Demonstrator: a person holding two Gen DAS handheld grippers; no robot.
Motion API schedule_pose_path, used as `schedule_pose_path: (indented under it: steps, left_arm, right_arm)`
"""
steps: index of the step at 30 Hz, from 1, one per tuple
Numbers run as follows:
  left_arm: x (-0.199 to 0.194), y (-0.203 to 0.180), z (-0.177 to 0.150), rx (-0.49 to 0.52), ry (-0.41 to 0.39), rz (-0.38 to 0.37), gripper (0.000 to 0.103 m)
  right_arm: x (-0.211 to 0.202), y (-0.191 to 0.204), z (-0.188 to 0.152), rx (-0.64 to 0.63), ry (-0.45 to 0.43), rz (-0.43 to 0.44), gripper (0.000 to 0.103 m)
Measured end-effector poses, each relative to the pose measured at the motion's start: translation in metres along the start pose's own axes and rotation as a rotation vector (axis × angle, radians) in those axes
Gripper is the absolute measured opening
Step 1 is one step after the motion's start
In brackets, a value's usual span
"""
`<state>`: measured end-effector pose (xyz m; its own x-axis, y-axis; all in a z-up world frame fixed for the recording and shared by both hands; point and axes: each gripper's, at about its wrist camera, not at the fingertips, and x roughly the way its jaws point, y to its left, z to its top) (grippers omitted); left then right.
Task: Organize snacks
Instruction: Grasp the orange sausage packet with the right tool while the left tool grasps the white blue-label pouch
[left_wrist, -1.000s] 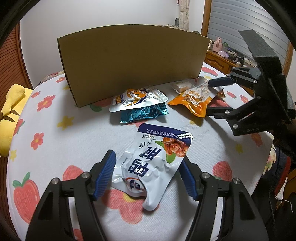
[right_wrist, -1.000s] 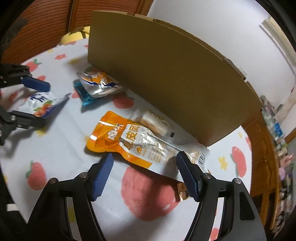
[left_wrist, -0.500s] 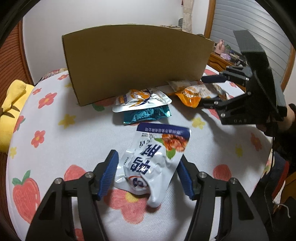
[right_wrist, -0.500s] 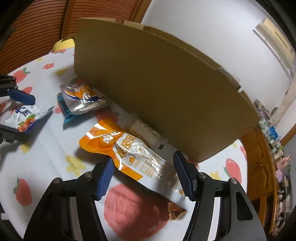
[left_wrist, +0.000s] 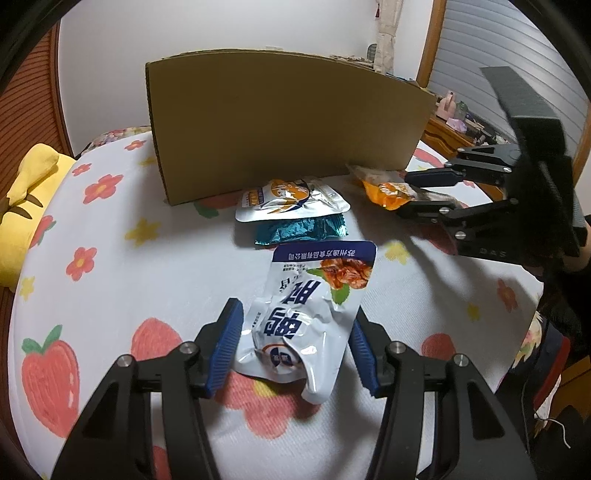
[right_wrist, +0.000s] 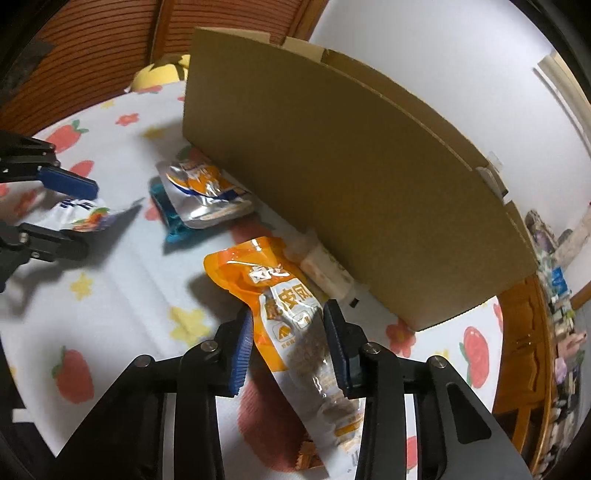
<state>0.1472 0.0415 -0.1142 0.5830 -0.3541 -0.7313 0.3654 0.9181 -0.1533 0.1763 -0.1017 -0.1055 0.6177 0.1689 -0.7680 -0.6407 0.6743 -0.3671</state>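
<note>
My left gripper (left_wrist: 295, 347) is shut on a white and blue snack pouch (left_wrist: 314, 306), its pads pressing the pouch's sides just above the cloth. The pouch also shows in the right wrist view (right_wrist: 88, 218). My right gripper (right_wrist: 290, 347) has closed in around an orange snack bag (right_wrist: 280, 314) lying on the cloth; its pads flank the bag and seem to touch its edges. The orange bag shows in the left wrist view (left_wrist: 391, 190). A silver pouch (left_wrist: 291, 199) lies on a teal packet (left_wrist: 299, 234) before the cardboard box (left_wrist: 280, 122).
A small pale wrapped snack (right_wrist: 325, 266) lies against the box wall (right_wrist: 351, 173). The fruit-print tablecloth (left_wrist: 110, 258) covers a round table. A yellow plush toy (left_wrist: 26, 206) sits at the left edge. A wooden cabinet (right_wrist: 524, 354) stands beyond the right edge.
My right gripper has moved toward the box and its jaws have narrowed from wide open to around the orange bag. My left gripper still holds the white pouch, jaws slightly tighter.
</note>
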Motion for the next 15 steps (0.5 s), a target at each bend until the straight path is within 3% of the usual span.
schedule_pose_path:
  steps: [11, 12, 15]
  left_arm:
    - [-0.005, 0.001, 0.001, -0.021, -0.013, 0.010, 0.055]
    - [-0.006, 0.001, 0.001, -0.022, -0.016, 0.006, 0.045]
    - [-0.010, -0.001, 0.004, -0.022, -0.031, 0.008, 0.040]
  right_arm:
    - [-0.035, 0.011, 0.004, -0.028, -0.070, -0.017, 0.032]
    - [-0.038, 0.011, 0.005, -0.023, -0.079, -0.015, 0.032]
    - [-0.046, 0.011, 0.005, -0.017, -0.103, -0.030, 0.032]
